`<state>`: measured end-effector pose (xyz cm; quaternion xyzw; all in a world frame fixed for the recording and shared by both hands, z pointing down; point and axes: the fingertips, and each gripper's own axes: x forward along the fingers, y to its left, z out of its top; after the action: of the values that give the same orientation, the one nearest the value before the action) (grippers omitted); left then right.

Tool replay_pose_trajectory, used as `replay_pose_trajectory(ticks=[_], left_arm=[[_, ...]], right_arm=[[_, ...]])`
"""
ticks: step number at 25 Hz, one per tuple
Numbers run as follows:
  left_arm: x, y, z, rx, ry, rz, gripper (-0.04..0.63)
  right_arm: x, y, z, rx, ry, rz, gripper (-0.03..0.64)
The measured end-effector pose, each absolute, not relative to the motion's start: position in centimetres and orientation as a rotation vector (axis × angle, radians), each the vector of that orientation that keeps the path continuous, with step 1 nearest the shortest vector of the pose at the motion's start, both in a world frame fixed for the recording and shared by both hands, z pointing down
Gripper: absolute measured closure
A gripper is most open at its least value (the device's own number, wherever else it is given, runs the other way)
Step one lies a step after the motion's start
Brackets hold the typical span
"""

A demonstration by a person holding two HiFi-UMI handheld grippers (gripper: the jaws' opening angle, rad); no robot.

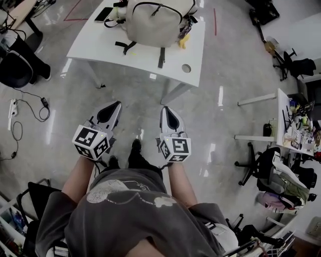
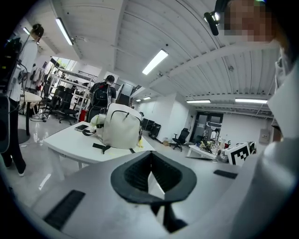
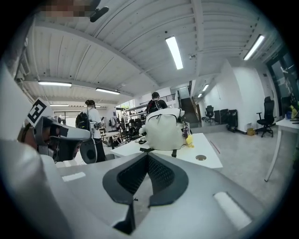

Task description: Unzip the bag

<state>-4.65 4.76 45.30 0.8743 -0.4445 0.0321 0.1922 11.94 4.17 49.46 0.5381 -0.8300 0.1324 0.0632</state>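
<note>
both claws are pressed together, with nothing between their pads. the left claw and the right claw are side by side above the floor, tips pointing toward the white bench. the cream bag stands upright on that bench, well ahead of both claws and touching neither. it sits slightly left of the left claw's line and almost straight ahead of the right claw's. black straps trail from it across the bench toward the claws. a small yellow thing sits on its right-claw side and a phone lies on its left-claw side.
</note>
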Motion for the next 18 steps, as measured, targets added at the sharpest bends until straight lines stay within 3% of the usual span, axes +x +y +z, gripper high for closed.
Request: replay_pose_trajectory(ticks=[18], left_arm=[[-11.0,14.8,43.9,2.518,-1.168,0.023,0.589]], right_arm=[[4.8,15.7,46.2,1.653,-2.474,0.218,0.618]])
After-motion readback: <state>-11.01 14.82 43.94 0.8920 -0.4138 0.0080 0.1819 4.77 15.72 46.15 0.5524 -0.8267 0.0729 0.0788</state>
